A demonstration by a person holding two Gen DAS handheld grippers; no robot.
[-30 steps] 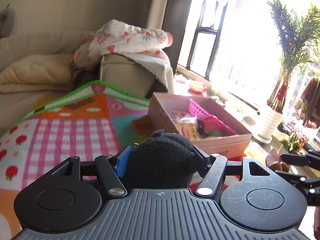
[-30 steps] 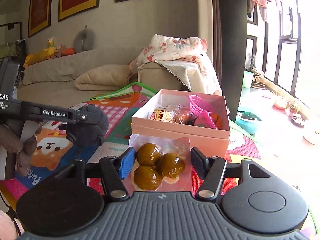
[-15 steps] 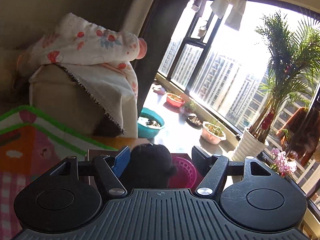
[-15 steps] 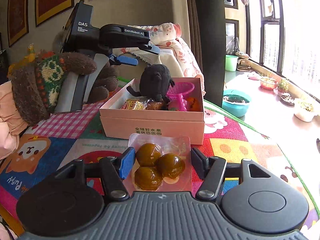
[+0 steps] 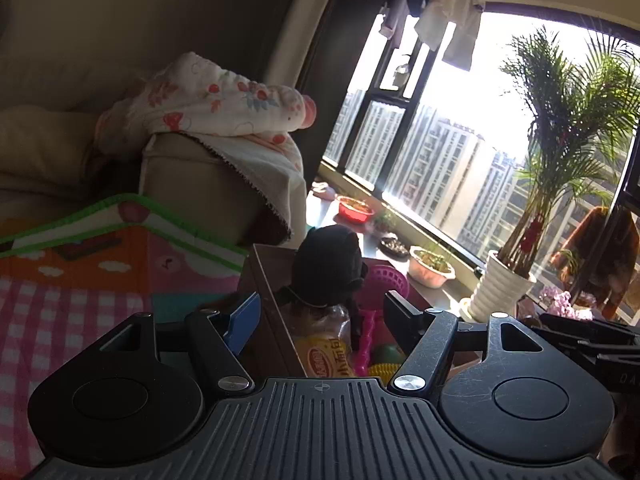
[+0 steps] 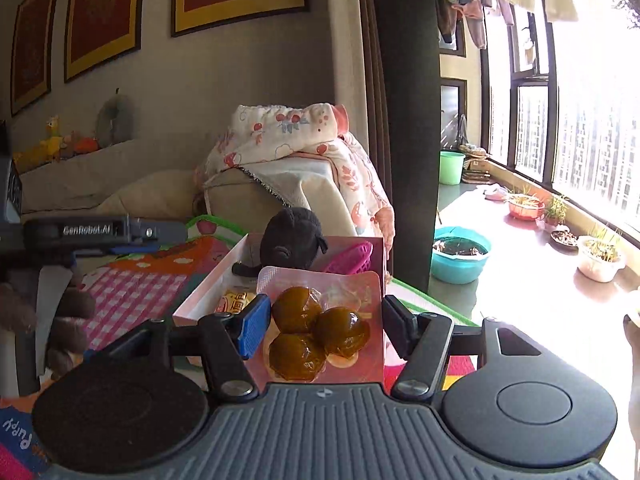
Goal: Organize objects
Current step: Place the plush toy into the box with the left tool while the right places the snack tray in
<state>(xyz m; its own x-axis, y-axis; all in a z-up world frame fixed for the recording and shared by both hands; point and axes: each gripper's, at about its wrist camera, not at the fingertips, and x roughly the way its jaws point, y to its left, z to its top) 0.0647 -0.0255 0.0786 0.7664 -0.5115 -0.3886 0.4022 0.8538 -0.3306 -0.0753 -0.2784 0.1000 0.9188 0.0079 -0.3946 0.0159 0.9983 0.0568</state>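
The black plush toy (image 5: pixel 328 268) stands in the pink box (image 5: pixel 269 296) beside a pink basket (image 5: pixel 386 284) and a yellow snack packet (image 5: pixel 324 356). My left gripper (image 5: pixel 322 316) is open just short of the toy, its pads clear of it. In the right wrist view the left gripper (image 6: pixel 120 232) is off to the left of the box (image 6: pixel 204 300) with nothing in it. My right gripper (image 6: pixel 324 328) is shut on a pink packet of three brown balls (image 6: pixel 320 328), held up in front of the box. The plush toy (image 6: pixel 292 240) shows behind the packet.
The box sits on a colourful play mat (image 5: pixel 80 292). Behind it is a sofa arm draped with a floral blanket (image 6: pixel 280 140). A teal basin (image 6: pixel 460 256), plant bowls (image 6: pixel 600 256) and a potted palm (image 5: pixel 504 292) stand along the window. A gloved hand (image 6: pixel 60 320) is at the left.
The left gripper carried the black plush toy over the box, let it go and drew back to the left. The right gripper rose and moved closer to the box with its packet.
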